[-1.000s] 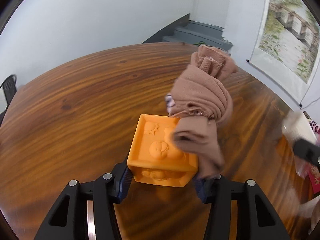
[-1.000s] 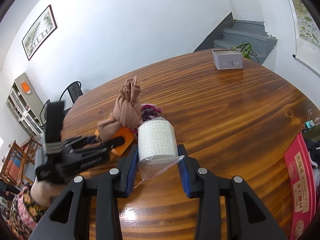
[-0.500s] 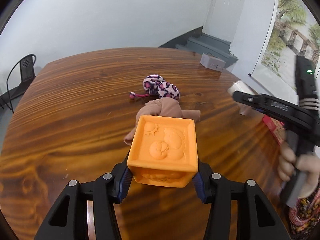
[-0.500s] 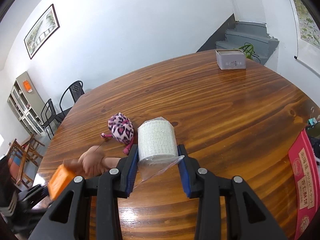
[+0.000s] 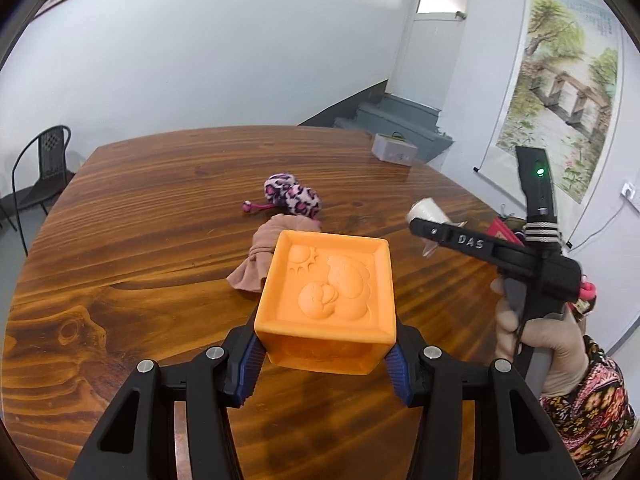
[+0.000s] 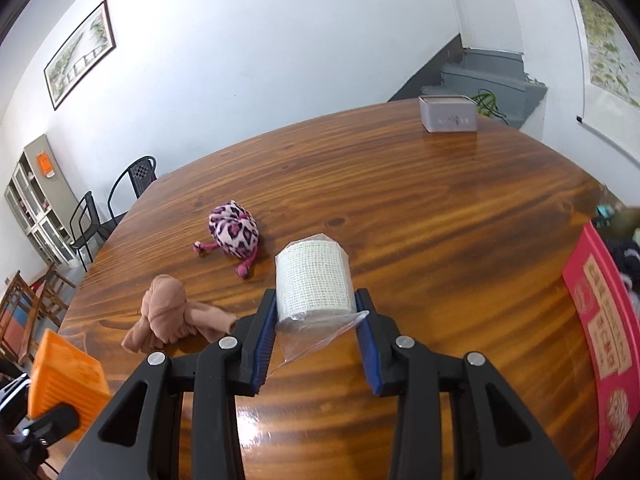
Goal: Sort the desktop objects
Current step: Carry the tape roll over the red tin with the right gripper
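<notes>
White walls hold a landscape scroll [image 5: 560,92]; grey stairs [image 6: 492,76], black chairs [image 6: 132,184] and perhaps a cabinet [image 6: 36,208] beyond.

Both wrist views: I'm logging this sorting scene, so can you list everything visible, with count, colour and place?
Toy block: 1, orange, held in left gripper.
Gauze roll: 1, white, in clear bag, held in right gripper.
Stocking bundle: 1, tan, on table beyond the block.
Plush pouch: 1, pink leopard print, mid-table.
Small box: 1, grey, far table edge.
Red box: 1, right table edge.
Table: 1, brown wood.
Chairs: 2, black, left of table.
Left gripper: black, blue pads.
Right gripper: black, blue pads.
Hand: 1, gloved, holding right gripper.
</notes>
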{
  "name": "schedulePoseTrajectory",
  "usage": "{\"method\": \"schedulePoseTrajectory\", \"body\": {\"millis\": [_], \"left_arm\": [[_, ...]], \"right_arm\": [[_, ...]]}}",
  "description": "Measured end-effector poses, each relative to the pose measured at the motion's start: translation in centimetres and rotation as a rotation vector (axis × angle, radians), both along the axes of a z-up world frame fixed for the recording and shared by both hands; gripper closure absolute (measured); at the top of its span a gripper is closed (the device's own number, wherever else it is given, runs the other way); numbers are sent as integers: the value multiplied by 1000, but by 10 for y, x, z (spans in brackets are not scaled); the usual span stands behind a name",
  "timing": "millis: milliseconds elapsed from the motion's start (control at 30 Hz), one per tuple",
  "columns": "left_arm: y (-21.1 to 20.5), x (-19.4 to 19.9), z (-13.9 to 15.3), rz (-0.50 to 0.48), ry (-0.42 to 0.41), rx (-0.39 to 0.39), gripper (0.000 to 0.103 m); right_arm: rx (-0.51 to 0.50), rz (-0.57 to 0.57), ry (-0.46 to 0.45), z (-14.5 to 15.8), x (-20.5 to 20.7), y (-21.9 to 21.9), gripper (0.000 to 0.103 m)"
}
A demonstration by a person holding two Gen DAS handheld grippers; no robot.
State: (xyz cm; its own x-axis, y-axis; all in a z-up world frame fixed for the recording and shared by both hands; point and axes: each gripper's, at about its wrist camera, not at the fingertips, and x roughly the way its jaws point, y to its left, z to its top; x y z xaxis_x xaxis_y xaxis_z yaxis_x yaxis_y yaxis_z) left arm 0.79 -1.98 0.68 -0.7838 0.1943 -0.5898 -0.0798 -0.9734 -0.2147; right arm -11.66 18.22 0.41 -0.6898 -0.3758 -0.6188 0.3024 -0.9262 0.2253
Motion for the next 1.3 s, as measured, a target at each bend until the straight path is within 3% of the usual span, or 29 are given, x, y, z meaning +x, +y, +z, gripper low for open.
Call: {"method": "schedulePoseTrajectory", "body": {"millis": [367, 733, 1067, 1300], "left_arm": [[19, 24, 5, -30, 28, 3, 49], [67, 16, 11, -141, 43, 12, 49], [117, 2, 14, -251, 42, 9, 49], [124, 3, 12, -251, 34, -2, 49]], "right_arm": [[-104, -44, 23, 10, 50, 38, 62], [-49, -114, 123, 40, 116, 112, 62], [9, -361, 158, 66, 144, 252, 62], [12, -359, 138, 58, 145, 265, 62]]}}
